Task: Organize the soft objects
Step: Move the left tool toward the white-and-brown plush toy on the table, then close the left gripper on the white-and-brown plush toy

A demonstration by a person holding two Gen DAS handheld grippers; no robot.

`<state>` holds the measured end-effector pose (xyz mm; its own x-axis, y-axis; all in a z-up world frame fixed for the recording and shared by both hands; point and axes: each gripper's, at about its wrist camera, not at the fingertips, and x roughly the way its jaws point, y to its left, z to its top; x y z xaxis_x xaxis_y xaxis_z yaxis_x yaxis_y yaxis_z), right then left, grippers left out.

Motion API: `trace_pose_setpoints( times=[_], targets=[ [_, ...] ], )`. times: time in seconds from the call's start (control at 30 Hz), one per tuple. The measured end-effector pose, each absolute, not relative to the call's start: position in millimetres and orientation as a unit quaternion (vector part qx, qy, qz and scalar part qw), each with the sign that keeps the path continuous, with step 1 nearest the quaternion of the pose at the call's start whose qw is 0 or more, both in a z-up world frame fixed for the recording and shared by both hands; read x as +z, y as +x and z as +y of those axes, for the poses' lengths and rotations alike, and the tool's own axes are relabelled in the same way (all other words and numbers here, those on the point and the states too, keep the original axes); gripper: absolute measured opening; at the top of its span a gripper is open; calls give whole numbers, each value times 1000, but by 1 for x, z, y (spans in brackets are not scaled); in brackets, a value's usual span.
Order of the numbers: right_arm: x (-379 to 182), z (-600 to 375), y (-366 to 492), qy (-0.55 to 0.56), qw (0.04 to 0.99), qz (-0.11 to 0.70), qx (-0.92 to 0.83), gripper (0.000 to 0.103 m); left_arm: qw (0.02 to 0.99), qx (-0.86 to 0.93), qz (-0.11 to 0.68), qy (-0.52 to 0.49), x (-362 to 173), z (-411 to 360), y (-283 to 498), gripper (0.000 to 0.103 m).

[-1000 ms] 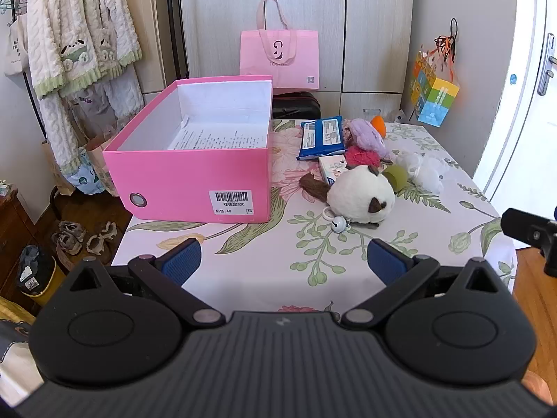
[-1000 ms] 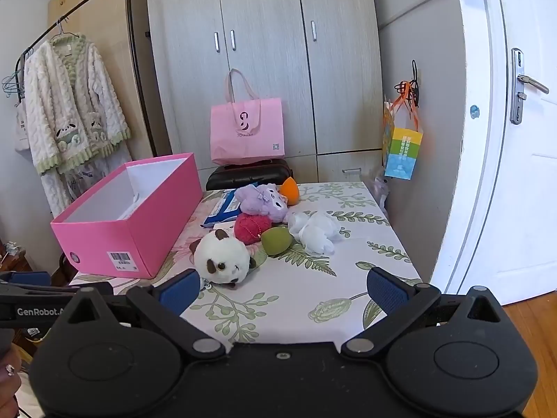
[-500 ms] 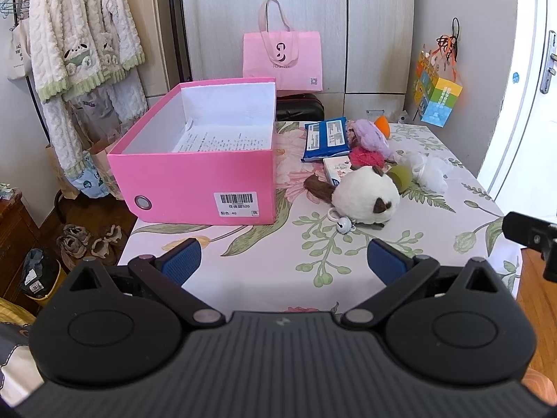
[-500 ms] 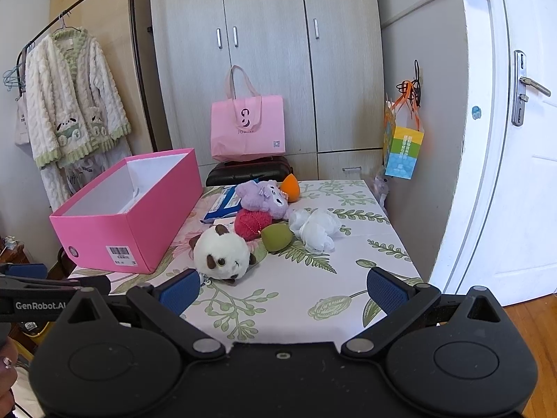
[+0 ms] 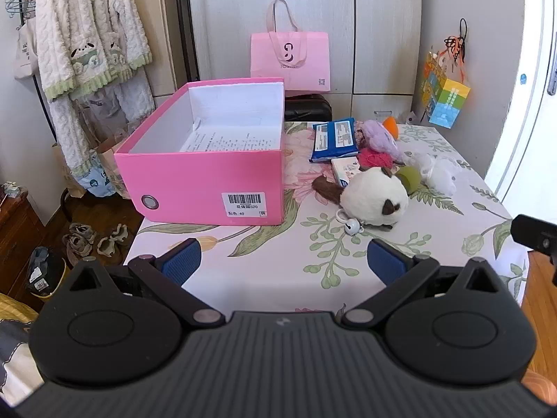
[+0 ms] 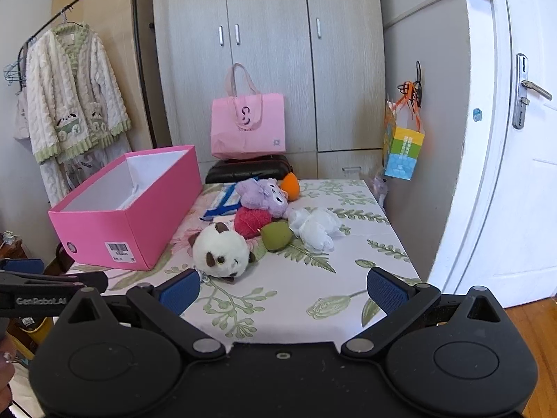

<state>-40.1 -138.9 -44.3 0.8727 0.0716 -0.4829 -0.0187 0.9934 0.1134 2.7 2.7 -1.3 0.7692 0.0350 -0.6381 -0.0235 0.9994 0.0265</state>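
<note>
Lying just beyond the spread, empty right gripper [image 6: 283,287], the panda plush [image 6: 220,251] rests untouched.

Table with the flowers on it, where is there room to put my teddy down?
The near strip of the floral tablecloth, in front of the round white-and-brown plush, is bare. So is the right side beside the white fluffy toy. It is crowded between the open pink cardboard box and that toy.
</note>
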Motion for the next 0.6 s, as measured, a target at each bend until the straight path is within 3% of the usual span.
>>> trace_pose_setpoints(
  times=[0.27, 0.6],
  targets=[
    [-36, -138, -39, 36, 970, 238, 40, 103, 942, 15, 334, 6, 4, -2, 11, 103],
    [-44, -138, -12, -21, 988, 137, 62, 103, 959, 0, 283, 28, 20, -16, 42, 103]
  ],
)
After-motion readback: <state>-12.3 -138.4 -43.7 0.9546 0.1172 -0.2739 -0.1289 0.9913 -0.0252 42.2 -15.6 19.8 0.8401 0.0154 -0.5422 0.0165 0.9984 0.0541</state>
